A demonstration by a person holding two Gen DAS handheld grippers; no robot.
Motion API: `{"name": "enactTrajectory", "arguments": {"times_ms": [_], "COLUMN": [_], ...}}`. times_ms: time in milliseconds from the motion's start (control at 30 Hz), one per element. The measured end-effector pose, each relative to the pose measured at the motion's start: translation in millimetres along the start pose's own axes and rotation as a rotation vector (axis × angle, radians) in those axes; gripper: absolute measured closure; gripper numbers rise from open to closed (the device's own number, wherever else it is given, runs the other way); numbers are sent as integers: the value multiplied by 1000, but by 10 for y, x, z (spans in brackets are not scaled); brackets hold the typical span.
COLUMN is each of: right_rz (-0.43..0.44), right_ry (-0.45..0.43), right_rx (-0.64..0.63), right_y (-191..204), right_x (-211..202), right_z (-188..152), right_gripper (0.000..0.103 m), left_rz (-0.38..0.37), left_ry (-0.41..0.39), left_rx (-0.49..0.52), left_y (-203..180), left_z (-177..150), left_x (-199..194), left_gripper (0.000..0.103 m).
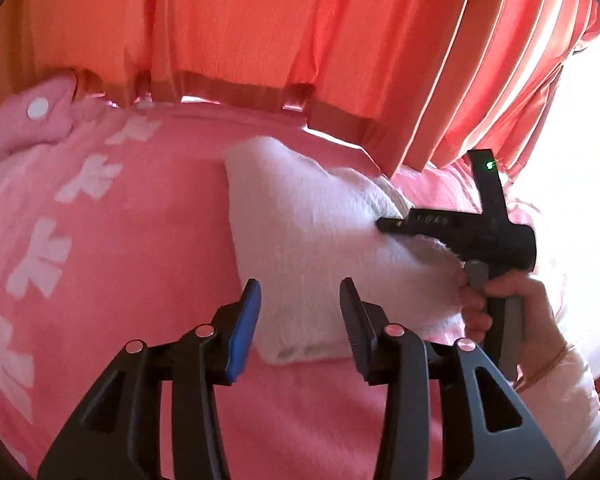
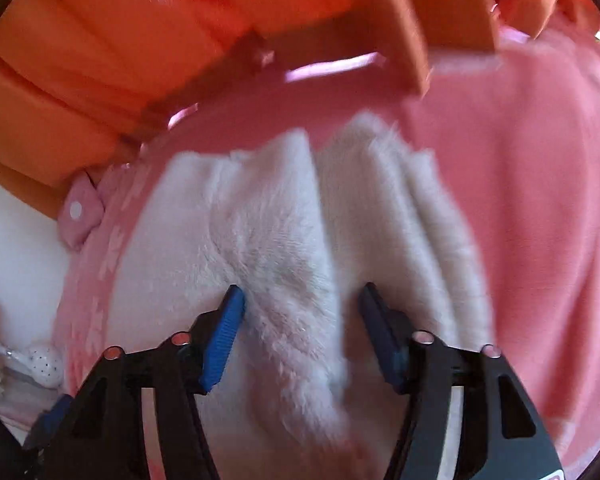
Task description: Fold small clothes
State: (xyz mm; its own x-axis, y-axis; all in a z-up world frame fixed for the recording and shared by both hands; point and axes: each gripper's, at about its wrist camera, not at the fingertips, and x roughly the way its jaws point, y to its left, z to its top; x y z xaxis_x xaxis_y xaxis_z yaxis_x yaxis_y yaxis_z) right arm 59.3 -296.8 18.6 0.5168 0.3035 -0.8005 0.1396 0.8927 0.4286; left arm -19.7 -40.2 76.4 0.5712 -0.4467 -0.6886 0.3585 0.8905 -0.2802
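Note:
A white fluffy garment [image 1: 308, 220] lies bunched on a pink blanket with pale bows [image 1: 140, 240]. My left gripper [image 1: 300, 300] hovers open above the garment's near edge, with nothing between its fingers. A hand [image 1: 512, 292] holds my right gripper [image 1: 384, 224], whose tip rests on the garment's right side. In the blurred right wrist view, the right gripper [image 2: 300, 300] has its jaws apart, with a raised ridge of the white garment [image 2: 280, 220] running between them. The pads do not visibly press on it.
Orange curtains [image 1: 260, 20] hang just behind the blanket's far edge, with a bright window [image 1: 580, 160] to the right. A pink spotted cloth piece [image 1: 40, 116] sits at the back left. More pink blanket [image 2: 520, 200] stretches right of the garment.

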Motion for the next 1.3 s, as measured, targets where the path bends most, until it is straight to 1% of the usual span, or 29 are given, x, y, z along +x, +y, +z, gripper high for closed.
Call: {"name": "enactTrajectory", "arguments": {"times_ms": [33, 133, 167, 200, 233, 267, 300, 333, 367, 400, 433, 467, 533, 567, 633, 667, 733, 767, 800, 867, 933, 967, 1000, 1033, 1100, 1167, 1233, 1267, 1300], "right_rz": [42, 209, 219, 188, 117, 2, -67, -97, -72, -62, -50, -27, -40, -59, -118, -118, -62, -27, -18, -13, 25, 30, 24, 14, 30, 69, 21, -70, -103], "right_ry": [-35, -242, -280, -298, -285, -209, -116, -35, -50, -65, -95, -153, -205, -224, -173, -151, -139, -167, -186, -204, -143, -116, -106, -114, -227, -314, -253, -141, -89], "right_rx": [-13, 11, 17, 29, 36, 37, 42, 47, 38, 32, 48, 85, 99, 91, 104, 117, 136, 138, 138, 140, 135, 131, 120, 107, 63, 78, 111, 105, 97], "right_y": [68, 20, -26, -84, -167, -289, -433, -525, -561, -565, -554, -565, -529, -521, -581, -603, -614, -609, -616, -560, -513, -494, -483, -436, -323, -347, -479, -577, -621], "right_x": [-155, -852, -997, -1045, -1003, -791, -562, -336, -313, -431, -563, -742, -919, -969, -853, -786, -691, -673, -690, -601, -367, -262, -206, -214, -525, -786, -618, -328, -183], "right_z": [17, -41, -78, -114, -166, -209, -254, -307, -342, -318, -300, -307, -321, -344, -353, -345, -287, -216, -185, -12, 122, 154, 161, 158, 160, 143, 136, 105, 66], "right_gripper": [89, 91, 92, 92, 92, 91, 91, 91, 91, 91, 90, 90, 90, 83, 80, 80, 80, 72, 55, 43, 43, 62, 92, 94, 95, 95, 95, 94, 94], "left_rz": [2, 1, 3, 0, -11, -15, 3, 22, 45, 68, 83, 84, 81, 76, 70, 75, 89, 97, 104, 113, 119, 120, 122, 125, 121, 121, 124, 129, 131], "left_ry": [8, 26, 35, 52, 68, 92, 99, 96, 82, 72, 69, 71, 76, 77, 88, 89, 84, 82, 81, 79, 80, 81, 83, 85, 86, 84, 87, 89, 89], "left_rx": [-5, -10, -5, 1, 3, 8, 18, 35, 58, 75, 84, 80, 63, 57, 48, 48, 62, 67, 69, 69, 73, 74, 79, 79, 72, 70, 64, 64, 66], "left_y": [8, -9, -29, -48, -58, -92, -125, -163, -211, -252, -281, -284, -271, -254, -225, -218, -242, -256, -267, -274, -276, -276, -277, -286, -276, -270, -276, -281, -289], "left_z": [25, 42, 35, 11, -15, -59, -90, -116, -140, -154, -155, -153, -133, -128, -134, -140, -159, -169, -175, -183, -191, -195, -195, -200, -201, -205, -219, -226, -231], "left_x": [53, 185, 232, 317, 388, 487, 539, 575, 589, 589, 587, 579, 548, 536, 551, 563, 583, 592, 604, 608, 612, 613, 615, 613, 605, 610, 626, 632, 636], "left_gripper": [64, 64, 64, 62, 61, 61, 61, 60, 59, 58, 58, 58, 59, 59, 58, 58, 58, 58, 58, 57, 57, 57, 57, 57, 57, 54, 51, 50, 49]}}
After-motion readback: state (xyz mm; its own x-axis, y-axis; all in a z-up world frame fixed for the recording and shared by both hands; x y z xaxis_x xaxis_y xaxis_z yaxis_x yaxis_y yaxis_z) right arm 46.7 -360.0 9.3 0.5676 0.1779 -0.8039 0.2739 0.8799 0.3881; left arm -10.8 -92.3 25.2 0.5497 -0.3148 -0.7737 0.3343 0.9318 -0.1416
